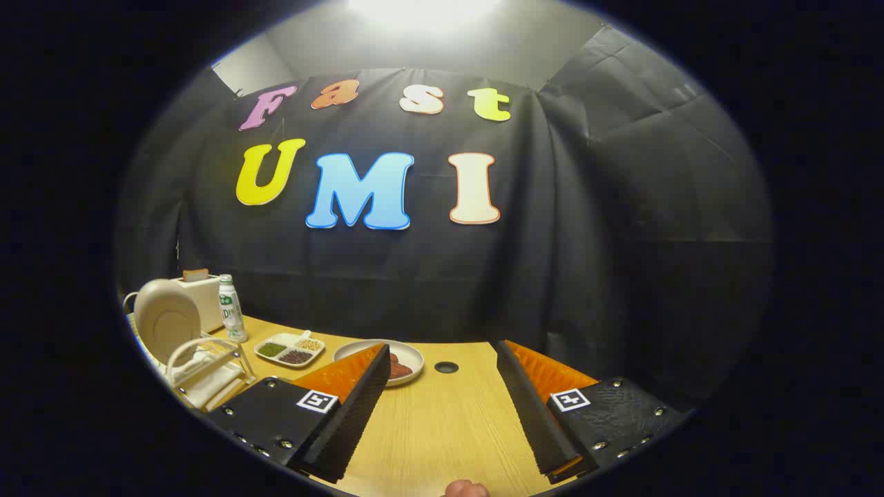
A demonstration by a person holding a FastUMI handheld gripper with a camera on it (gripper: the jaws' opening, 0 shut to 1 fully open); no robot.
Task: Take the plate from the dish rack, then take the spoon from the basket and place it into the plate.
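My gripper (442, 352) is open above the wooden table (442, 421), nothing between its fingers. Far off to the left of the left finger stands a white dish rack (207, 369) with a beige plate (166, 319) upright in it. Just beyond the left fingertip lies a shallow round dish (411, 355) with dark pieces in it, partly hidden by that finger. I cannot make out the basket or the spoon.
A divided white tray (290, 349) of green, dark and pale grains lies between rack and round dish. A white bottle (231, 308) and a white toaster (200, 297) stand behind the rack. A dark cable hole (447, 367) sits ahead between the fingers. A fingertip of a person (466, 489) shows below.
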